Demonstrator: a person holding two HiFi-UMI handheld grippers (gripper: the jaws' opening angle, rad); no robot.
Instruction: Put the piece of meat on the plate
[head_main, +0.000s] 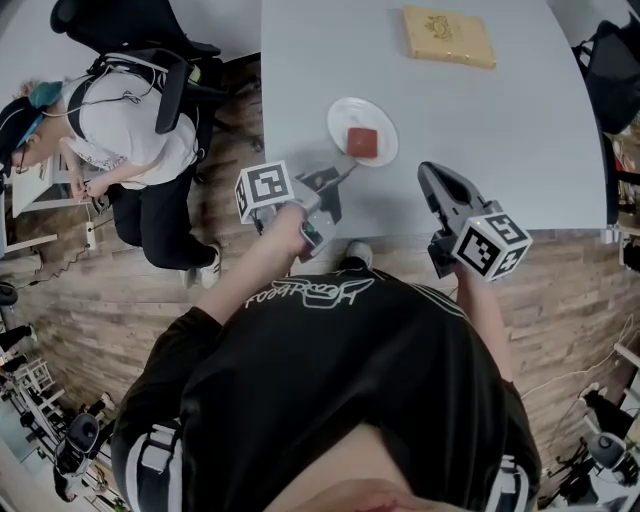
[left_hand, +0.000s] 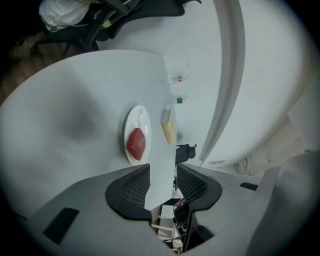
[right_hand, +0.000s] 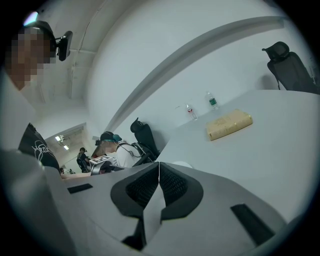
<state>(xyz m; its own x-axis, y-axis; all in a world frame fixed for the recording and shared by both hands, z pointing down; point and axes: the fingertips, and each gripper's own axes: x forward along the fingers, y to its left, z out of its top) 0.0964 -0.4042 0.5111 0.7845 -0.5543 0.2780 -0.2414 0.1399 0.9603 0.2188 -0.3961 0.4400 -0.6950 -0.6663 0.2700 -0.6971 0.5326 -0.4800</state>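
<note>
A red piece of meat lies on a small white plate on the grey table. My left gripper hovers at the table's near edge just short of the plate. Its jaws stand apart with nothing between them. My right gripper is to the right of the plate, over the near edge. Its jaws are shut, tips touching, and hold nothing.
A flat tan box lies at the table's far side. Two small bottles stand beyond it. A seated person and an office chair are left of the table, on a wooden floor.
</note>
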